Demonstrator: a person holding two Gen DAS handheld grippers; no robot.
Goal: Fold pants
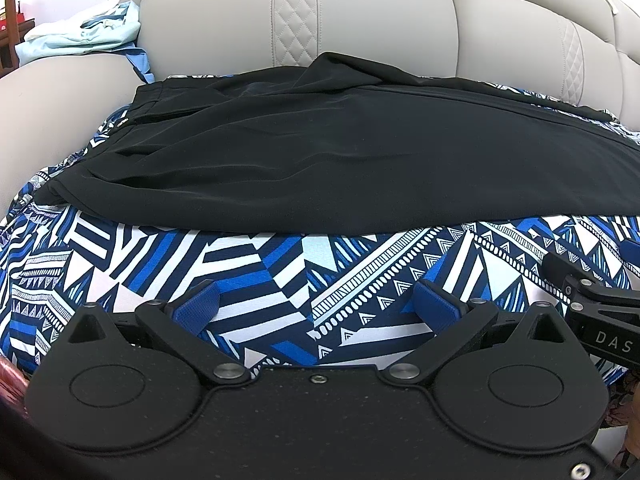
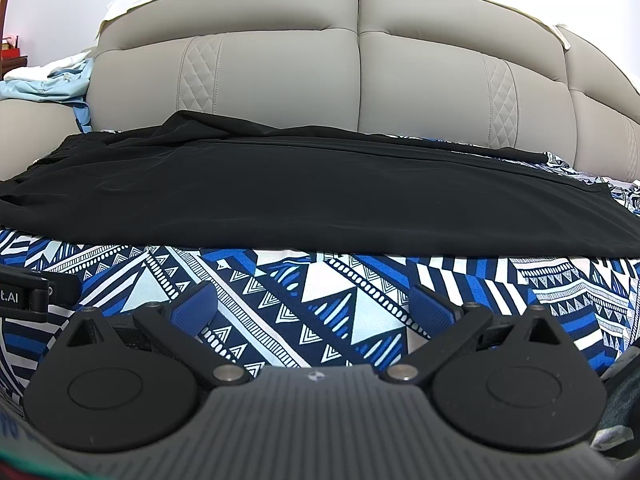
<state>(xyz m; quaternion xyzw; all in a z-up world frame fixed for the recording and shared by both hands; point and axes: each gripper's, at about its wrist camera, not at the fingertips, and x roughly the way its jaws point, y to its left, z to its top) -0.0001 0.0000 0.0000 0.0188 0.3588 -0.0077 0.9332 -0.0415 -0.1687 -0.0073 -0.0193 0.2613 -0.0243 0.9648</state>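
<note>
**Black pants laid across a patterned sheet, both tongs held wide apart**

The black pants (image 1: 340,152) are seen laid out lengthwise on a blue, white and navy patterned sheet (image 1: 248,264), which is spread over the seat of a grey sofa (image 1: 380,12). The waistband end is found toward the left of both views, where pleats and a pocket opening can be made out, and the leg end runs off to the right. One leg appears to be stacked on the other, with a long seam line showing near the far edge. A small peak of black cloth is raised against the sofa back behind the waist area. The near edge of the pants lies fairly straight across the sheet.

The left tongs (image 1: 316,304) are held low over the bare sheet just in front of that near edge, with the blue pads (image 1: 200,306) spread wide and nothing between them. The right tongs (image 2: 316,304) are positioned likewise in front of the pants (image 2: 320,200), spread wide and gripping nothing, above the sheet (image 2: 360,288). Part of the right tool is caught at the right border of the left view, and part of the left tool at the left border of the right view, so the two are placed side by side.

A heap of pale blue and white clothes (image 1: 84,36) is seen on the sofa arm at far left, well apart from the pants. The quilted grey backrest (image 2: 360,72) fills the background.
</note>
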